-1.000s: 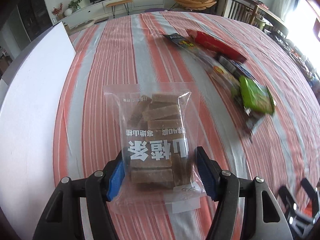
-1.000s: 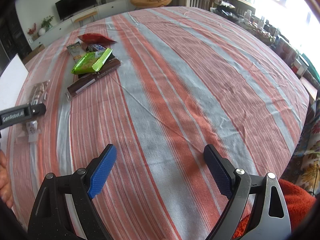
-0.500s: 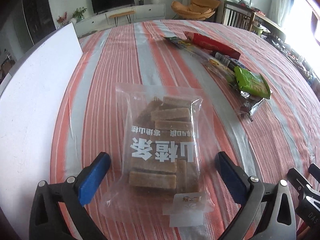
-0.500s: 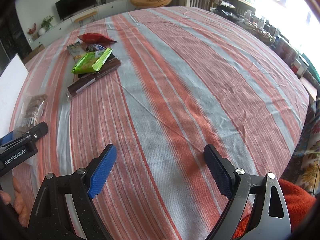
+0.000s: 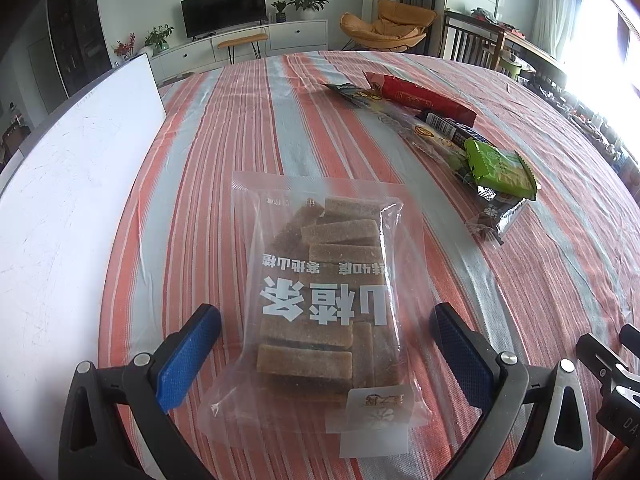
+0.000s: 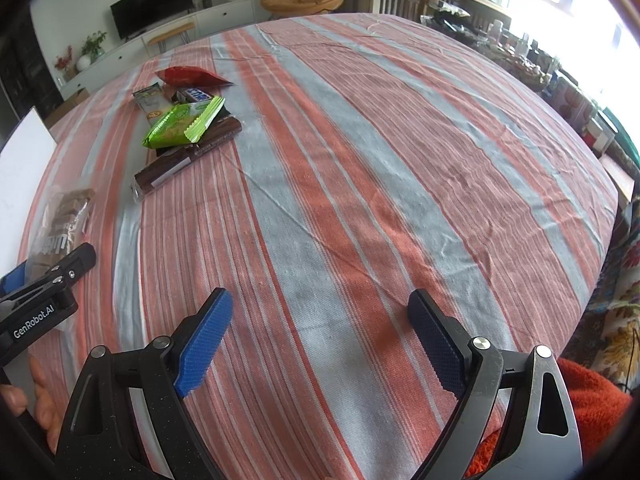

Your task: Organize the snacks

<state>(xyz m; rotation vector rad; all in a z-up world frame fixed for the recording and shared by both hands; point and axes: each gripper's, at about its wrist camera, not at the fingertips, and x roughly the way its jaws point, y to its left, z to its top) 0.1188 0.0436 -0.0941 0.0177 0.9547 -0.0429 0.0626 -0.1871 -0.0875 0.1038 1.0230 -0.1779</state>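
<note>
Left tool (image 5: 325, 344): jaws have just been opening and now stand wide, released. Clear bag (image 5: 320, 300) of brown bars lies flat on the striped tabletop (image 5: 224, 152), its near end between the blue pads (image 5: 188, 356), touching neither. White board (image 5: 68, 184) lies just left of it. Snack pile (image 5: 448, 140) sits well beyond, to the right. Right tool (image 6: 318, 342): jaws spread, empty, over bare cloth.
</note>
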